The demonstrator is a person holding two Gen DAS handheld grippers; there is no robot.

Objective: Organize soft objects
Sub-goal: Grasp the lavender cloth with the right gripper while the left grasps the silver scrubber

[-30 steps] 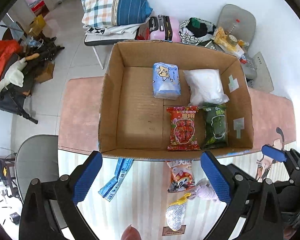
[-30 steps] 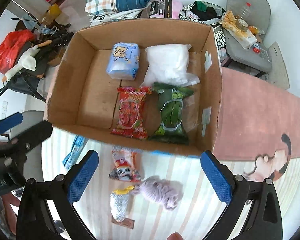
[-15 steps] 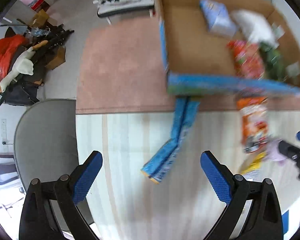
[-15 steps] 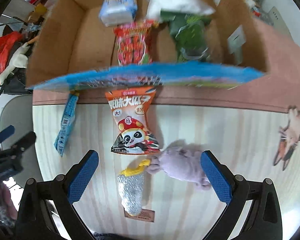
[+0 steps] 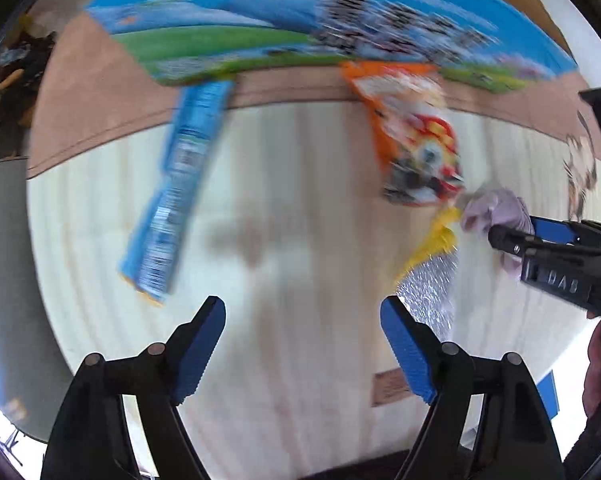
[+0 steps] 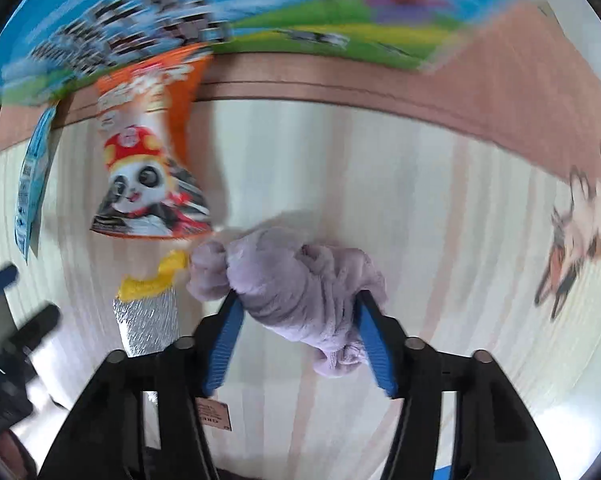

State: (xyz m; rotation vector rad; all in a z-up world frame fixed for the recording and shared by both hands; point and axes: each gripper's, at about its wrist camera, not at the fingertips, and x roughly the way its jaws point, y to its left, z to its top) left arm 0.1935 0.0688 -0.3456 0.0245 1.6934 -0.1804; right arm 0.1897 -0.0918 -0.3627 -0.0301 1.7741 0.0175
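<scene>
A lilac fluffy cloth [image 6: 296, 280] lies on the striped table, and my right gripper [image 6: 296, 300] has its blue fingers on both sides of it, closing around it. It also shows in the left wrist view [image 5: 496, 210]. An orange panda snack bag [image 6: 148, 160] lies just beyond it, against the box's printed front wall [image 6: 180, 12]. A silver and yellow packet [image 6: 148, 312] lies left of the cloth. A long blue packet [image 5: 180, 136] lies further left. My left gripper [image 5: 302, 312] is open and empty above bare table.
The cardboard box [image 5: 300, 28] stands on a pink mat [image 6: 520, 92] at the table's far side. A grey chair [image 5: 4, 280] is at the left table edge. A small brown label [image 6: 212, 416] lies near the front edge.
Both grippers dropped low toward the table. The right gripper moved onto the lilac cloth and narrowed around it. The left gripper swung right, nearer the packets.
</scene>
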